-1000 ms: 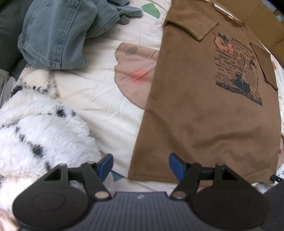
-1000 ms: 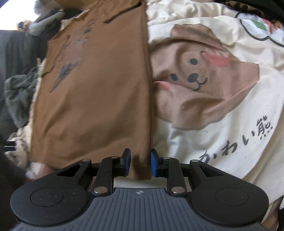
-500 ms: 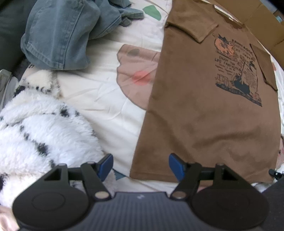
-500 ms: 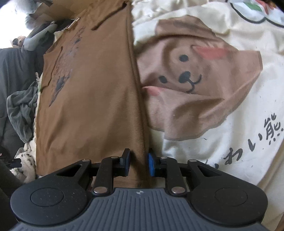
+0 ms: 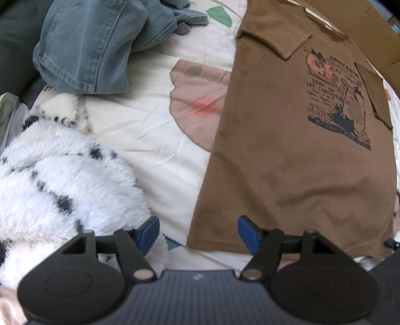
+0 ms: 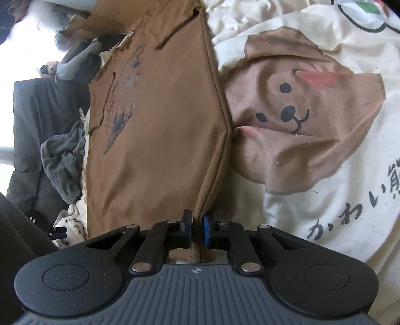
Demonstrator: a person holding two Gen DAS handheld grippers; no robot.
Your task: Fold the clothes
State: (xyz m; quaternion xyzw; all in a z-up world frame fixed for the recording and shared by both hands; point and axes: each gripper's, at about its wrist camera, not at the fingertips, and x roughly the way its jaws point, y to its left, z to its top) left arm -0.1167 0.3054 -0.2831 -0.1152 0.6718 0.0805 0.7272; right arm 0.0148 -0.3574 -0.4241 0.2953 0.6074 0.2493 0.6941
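A brown T-shirt [image 5: 295,160] with a dark graphic print lies flat on a cream bedspread, both sleeves folded in over its body. My left gripper [image 5: 198,233] hangs open above the shirt's bottom left corner, nothing between its blue pads. In the right wrist view the same brown T-shirt [image 6: 155,140] stretches away from me. My right gripper [image 6: 198,228] is closing on the shirt's near right hem corner; the cloth is pinched between the pads and pulled up into a ridge.
Blue jeans [image 5: 95,45] lie crumpled at the far left. A fluffy white spotted garment [image 5: 57,185] lies by my left gripper. The bedspread [image 6: 325,175] bears a bear print. Grey clothes [image 6: 62,157] and a cardboard box [image 5: 362,22] border the shirt.
My right gripper's jaws have narrowed onto the shirt's hem corner and lifted that edge, which now bends up off the bed. The left gripper has stayed put and open.
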